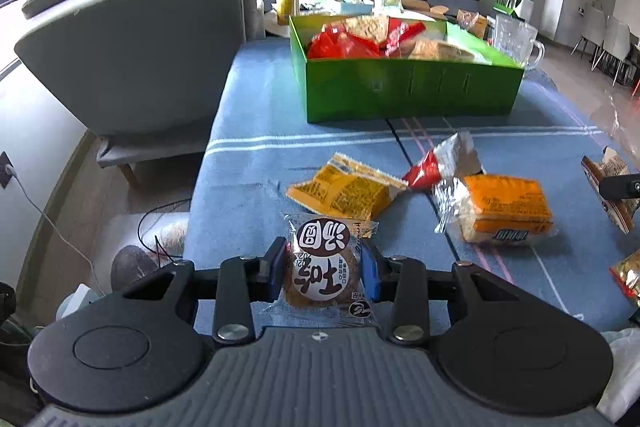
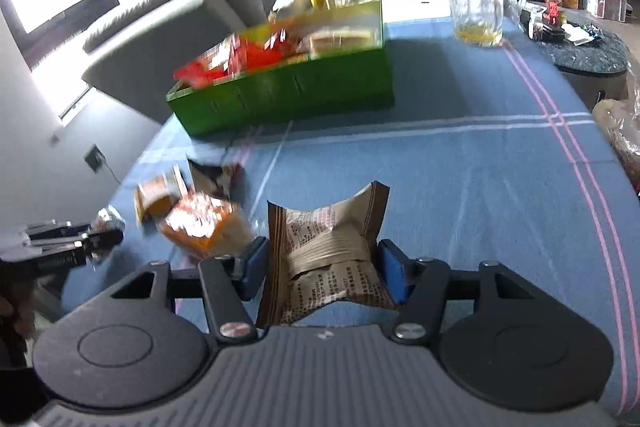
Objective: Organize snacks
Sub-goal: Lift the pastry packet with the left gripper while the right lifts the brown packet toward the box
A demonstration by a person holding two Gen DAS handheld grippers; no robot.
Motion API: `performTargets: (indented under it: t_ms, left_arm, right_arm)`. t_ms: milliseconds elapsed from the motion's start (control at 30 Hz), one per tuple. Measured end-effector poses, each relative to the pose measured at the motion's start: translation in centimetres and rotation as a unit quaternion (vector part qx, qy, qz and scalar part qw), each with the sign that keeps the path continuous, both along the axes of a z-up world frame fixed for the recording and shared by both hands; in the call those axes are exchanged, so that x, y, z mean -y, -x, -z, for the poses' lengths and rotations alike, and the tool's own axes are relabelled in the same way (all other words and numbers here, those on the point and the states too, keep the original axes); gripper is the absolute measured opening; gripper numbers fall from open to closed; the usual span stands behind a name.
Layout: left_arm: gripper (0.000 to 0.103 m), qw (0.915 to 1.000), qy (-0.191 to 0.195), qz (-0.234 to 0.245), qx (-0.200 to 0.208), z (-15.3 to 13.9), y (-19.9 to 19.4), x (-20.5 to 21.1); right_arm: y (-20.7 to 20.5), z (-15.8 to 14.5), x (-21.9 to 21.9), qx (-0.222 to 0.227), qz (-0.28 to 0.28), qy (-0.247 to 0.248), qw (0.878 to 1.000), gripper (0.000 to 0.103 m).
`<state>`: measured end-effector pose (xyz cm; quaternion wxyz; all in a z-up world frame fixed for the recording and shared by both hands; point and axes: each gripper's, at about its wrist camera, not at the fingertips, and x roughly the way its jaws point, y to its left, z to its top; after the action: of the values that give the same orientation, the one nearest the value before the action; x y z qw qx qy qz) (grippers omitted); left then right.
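1. The left gripper (image 1: 325,269) is clamping a round cookie packet (image 1: 322,267); the green snack box (image 1: 412,87) is lying ahead, slightly rightward.
2. The right gripper (image 2: 322,269) is straddling a brown paper-look packet (image 2: 326,255), jaws wide, pads seemingly not pressing it; blur is hindering certainty.

A round brown cake in a clear wrapper (image 1: 324,271) with dark printed circles lies at the near edge, flat on the blue cloth. Just beyond it lies a yellow-orange packet (image 1: 345,187), and to its right a clear-wrapped orange bread pack (image 1: 502,211) with a small red-and-silver packet (image 1: 442,159) at its far left corner. A brown paper-look packet (image 2: 326,251) lies crumpled, its corners turned up. Far off stands an open green box (image 1: 408,93) filled with red and pale snack packets.
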<state>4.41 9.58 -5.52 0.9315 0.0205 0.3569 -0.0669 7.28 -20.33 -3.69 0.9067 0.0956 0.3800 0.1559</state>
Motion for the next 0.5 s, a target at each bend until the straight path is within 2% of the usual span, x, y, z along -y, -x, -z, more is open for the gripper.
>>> performTargets:
  t_ms: [500]
  left_arm:
    - [0.035, 0.9976, 0.012, 0.043, 0.052, -4.0, -1.3, 3.5]
  right_arm:
    - [-1.1, -2.1, -0.6, 0.031, -0.01, -0.016, 0.999, 0.084]
